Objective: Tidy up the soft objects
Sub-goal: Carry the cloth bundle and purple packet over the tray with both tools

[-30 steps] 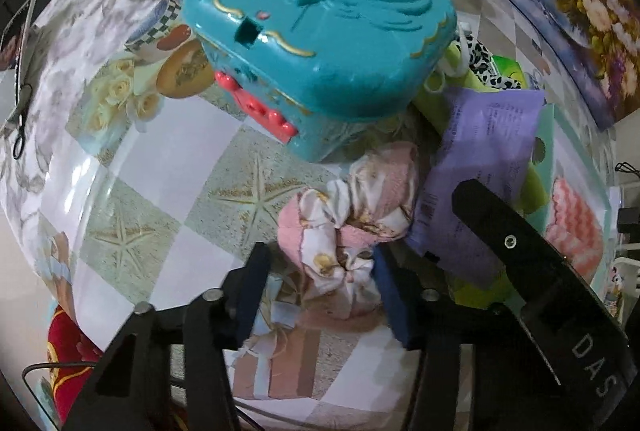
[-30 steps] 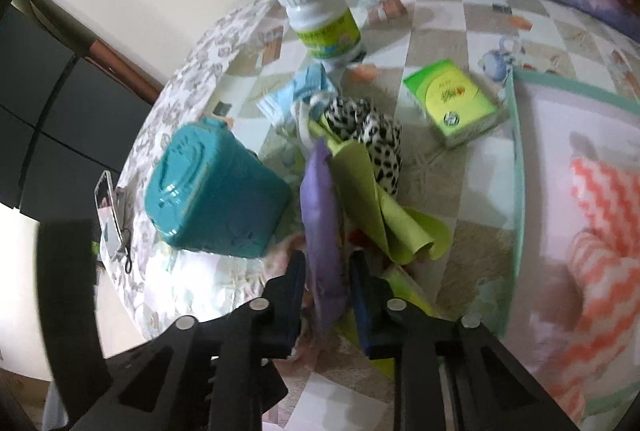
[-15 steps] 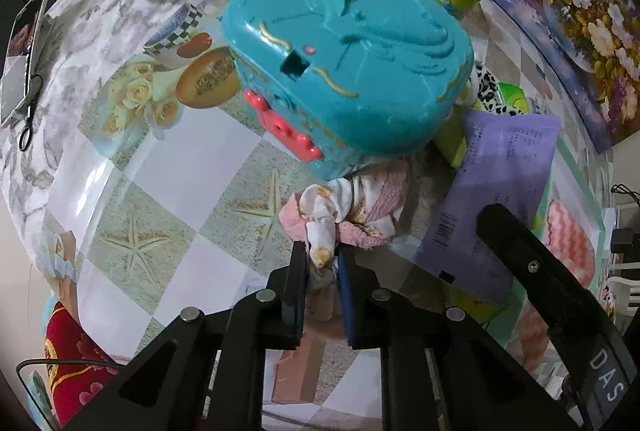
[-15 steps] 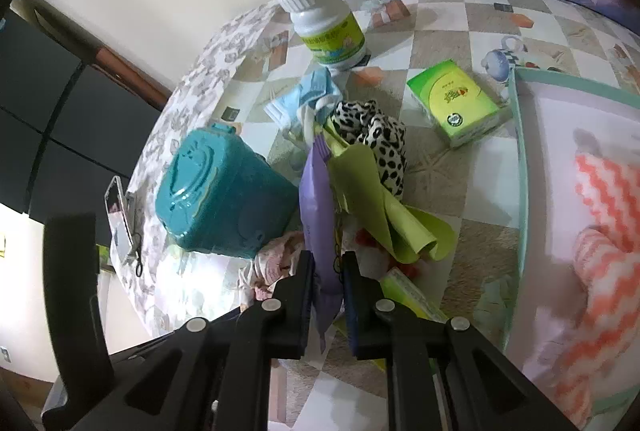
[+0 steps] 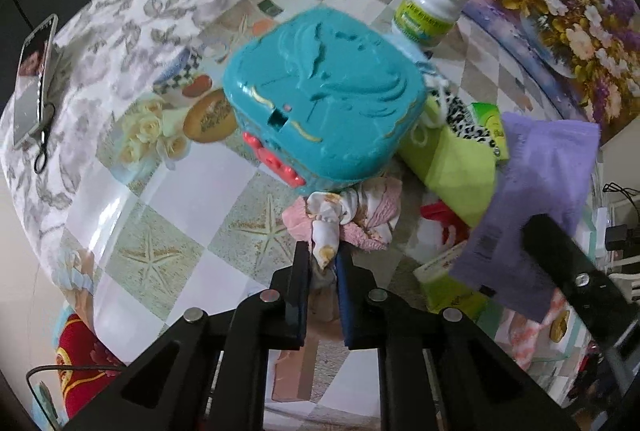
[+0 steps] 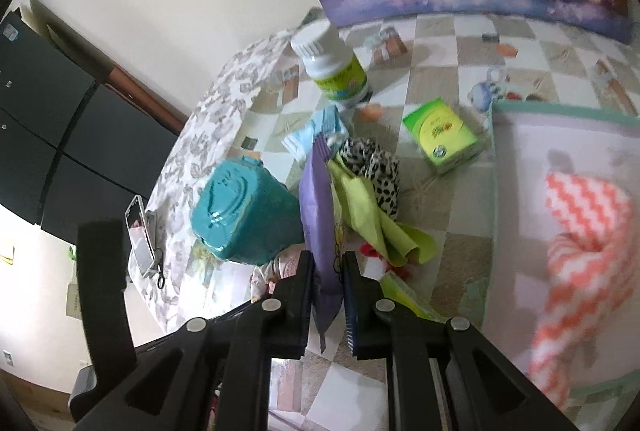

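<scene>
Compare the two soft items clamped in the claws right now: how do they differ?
The left claw pinches a pink floral scrunchie; the right claw clamps a flat purple packet. The scrunchie is gathered and ruffled, the purple packet smooth and sheet-like. The scrunchie is patterned, the packet plain with small print. Both are gripped by one end beside the teal box.

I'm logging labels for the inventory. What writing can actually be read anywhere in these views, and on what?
None can be read.
White bottle: green label print, too blurred.
Green box: printed logo and text, too small.
Purple packet: barcode and fine print, unreadable.
Second green box: blurred print.
</scene>
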A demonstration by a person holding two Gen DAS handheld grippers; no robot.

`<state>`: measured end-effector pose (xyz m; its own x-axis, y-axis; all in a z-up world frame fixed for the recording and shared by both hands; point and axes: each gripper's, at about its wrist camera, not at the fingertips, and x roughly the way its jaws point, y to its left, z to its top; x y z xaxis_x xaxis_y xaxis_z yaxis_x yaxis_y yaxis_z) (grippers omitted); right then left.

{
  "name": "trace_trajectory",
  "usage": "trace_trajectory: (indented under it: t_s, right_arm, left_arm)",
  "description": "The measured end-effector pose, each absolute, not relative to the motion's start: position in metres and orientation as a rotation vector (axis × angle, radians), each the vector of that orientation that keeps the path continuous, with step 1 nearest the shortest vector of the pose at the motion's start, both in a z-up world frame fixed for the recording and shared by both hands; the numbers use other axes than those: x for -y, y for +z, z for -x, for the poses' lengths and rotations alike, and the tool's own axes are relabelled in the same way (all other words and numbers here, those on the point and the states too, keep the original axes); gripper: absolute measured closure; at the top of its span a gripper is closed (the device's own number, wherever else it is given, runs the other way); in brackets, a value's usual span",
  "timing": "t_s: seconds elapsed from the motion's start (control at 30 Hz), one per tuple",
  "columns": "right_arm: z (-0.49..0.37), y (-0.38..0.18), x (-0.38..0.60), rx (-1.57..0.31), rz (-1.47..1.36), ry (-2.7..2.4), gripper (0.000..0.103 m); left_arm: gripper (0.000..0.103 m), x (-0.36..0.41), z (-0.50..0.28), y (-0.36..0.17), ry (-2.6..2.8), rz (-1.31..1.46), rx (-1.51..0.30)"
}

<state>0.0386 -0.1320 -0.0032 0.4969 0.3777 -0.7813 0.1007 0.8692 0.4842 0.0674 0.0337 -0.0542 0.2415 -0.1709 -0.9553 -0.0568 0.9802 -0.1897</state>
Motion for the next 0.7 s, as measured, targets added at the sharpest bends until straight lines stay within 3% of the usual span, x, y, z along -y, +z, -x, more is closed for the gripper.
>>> trace_trajectory:
  t_s: [0.7]
  right_arm:
    - [0.005,0.071,0.212,-0.814,-0.52,-0.076,0.088]
  left_arm:
    - [0.091,0.009,-0.035,0.028,-0.235,0.103,-1.055]
